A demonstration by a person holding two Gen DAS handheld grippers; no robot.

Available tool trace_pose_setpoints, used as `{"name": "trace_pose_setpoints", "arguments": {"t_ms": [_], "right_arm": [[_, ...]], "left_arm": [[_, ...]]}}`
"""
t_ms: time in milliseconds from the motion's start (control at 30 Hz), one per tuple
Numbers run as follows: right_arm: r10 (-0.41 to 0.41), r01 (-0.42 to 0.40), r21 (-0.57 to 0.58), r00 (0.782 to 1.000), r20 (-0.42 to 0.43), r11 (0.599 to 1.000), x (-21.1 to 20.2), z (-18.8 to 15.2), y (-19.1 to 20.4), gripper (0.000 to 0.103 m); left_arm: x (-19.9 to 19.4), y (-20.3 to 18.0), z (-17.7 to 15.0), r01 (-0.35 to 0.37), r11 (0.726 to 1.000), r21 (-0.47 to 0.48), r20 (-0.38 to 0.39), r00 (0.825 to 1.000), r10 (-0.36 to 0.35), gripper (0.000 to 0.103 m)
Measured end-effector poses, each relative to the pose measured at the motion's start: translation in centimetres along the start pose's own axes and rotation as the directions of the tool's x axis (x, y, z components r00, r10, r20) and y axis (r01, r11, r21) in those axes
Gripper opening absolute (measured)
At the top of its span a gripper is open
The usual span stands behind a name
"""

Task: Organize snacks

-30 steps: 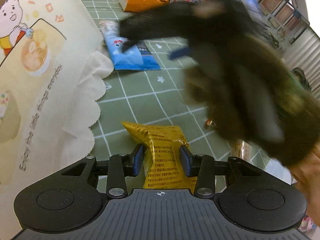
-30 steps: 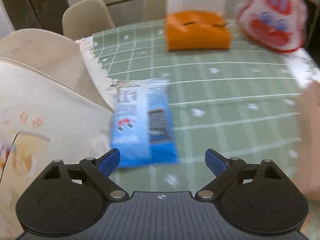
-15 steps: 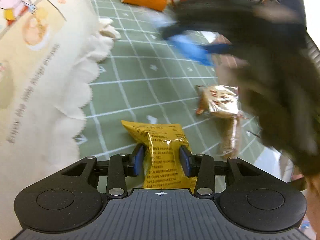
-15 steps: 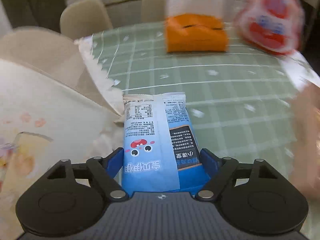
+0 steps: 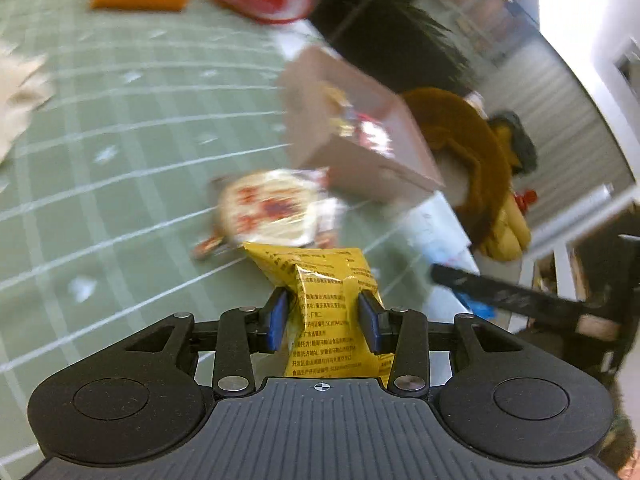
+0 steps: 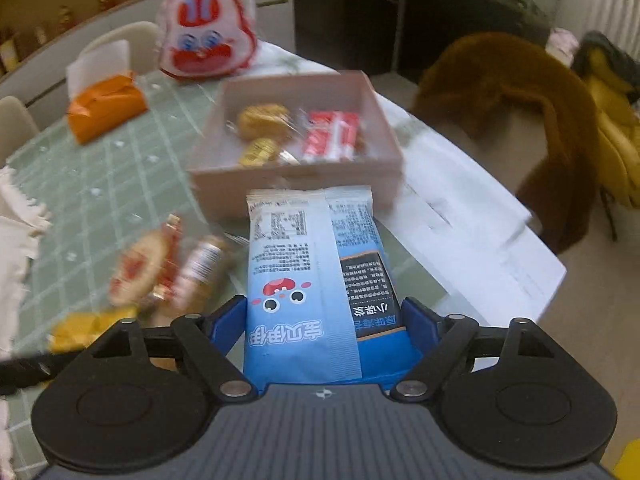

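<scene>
A yellow snack packet (image 5: 320, 276) stands up between the blue pads of my left gripper (image 5: 324, 312), which is shut on it above the green checked tablecloth (image 5: 120, 140). In the right wrist view a blue snack packet (image 6: 312, 264) sits between the pads of my right gripper (image 6: 324, 316); the pads touch its edges while the jaws are opening slightly. Just beyond the blue packet's tip is an open pink box (image 6: 296, 172) with a few wrapped snacks inside. The pink box (image 5: 360, 148) also shows blurred ahead of the left gripper.
Two loose wrapped snacks (image 6: 140, 268) (image 6: 200, 268) lie left of the box. An orange tissue pack (image 6: 104, 112) and a red-and-white rabbit bag (image 6: 208, 36) sit at the far side. White paper (image 6: 460, 232) marks the table's right edge, beside a chair with a brown coat (image 6: 520, 128).
My right gripper closed around the blue packet, lifted it and swung right to the pink box. The left gripper swung right with the yellow packet; the big paper bag left its view.
</scene>
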State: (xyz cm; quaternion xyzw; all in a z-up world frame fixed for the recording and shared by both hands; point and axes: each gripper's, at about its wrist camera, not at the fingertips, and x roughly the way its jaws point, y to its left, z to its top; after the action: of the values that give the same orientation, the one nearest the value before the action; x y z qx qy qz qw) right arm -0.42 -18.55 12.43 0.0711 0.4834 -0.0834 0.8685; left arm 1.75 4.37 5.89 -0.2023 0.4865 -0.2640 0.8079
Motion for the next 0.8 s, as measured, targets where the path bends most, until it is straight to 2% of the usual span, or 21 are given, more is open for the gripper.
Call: {"name": "trace_pose_setpoints", "arguments": {"t_ms": [133,200,300,367,467,633,700,800], "right_arm": [[-0.007,0.008,0.037,0.999,-0.032,0.999,1.7,-0.6,-2.4,0.086],[0.022,-0.019,0.054,0.999,-0.045,0.998,2.2,-1.2,-3.6,0.086],[0.06,-0.059,0.023,0.998,-0.001,0.998,1.6,-2.4,-5.2,0.086],[0.04,-0.04,0.017,0.999,0.031,0.999,1.2,-3.0,-5.7,0.086],[0.077,-0.078,0.015,0.997,0.023,0.997,0.6,-2.6,-6.7,0.086],[0.099,-0.102,0.021,0.99,0.098,0.995,-3.1,1.7,-9.1,0.086],[0.108,-0.115,0.043,0.985,0.132,0.992,-4.4,3.5,-10.2,0.087],[0.152,-0.161,0.068,0.981,0.12,0.985,-4.6,4.6,-10.6,0.088]], "left_arm": [[3.1,-3.5,-0.1,0.031,0.998,0.052,-0.06,0.998,-0.028,0.044],[4.7,-5.1,-0.5,-0.005,0.994,0.108,-0.089,0.996,0.014,0.044],[6.7,-6.6,-1.2,-0.06,0.982,0.18,-0.135,0.987,0.085,0.044],[7.3,-7.5,-1.0,-0.086,0.979,0.186,-0.12,0.987,0.11,0.044],[6.3,-9.6,0.9,-0.06,0.984,0.165,-0.09,0.993,0.076,0.045],[3.3,-14.9,4.1,-0.097,0.945,0.313,-0.008,0.994,0.105,0.045],[2.5,-15.9,4.4,-0.116,0.933,0.34,0.016,0.993,0.118,0.045],[1.5,-15.5,4.3,-0.162,0.923,0.349,0.072,0.987,0.146,0.045]]}}
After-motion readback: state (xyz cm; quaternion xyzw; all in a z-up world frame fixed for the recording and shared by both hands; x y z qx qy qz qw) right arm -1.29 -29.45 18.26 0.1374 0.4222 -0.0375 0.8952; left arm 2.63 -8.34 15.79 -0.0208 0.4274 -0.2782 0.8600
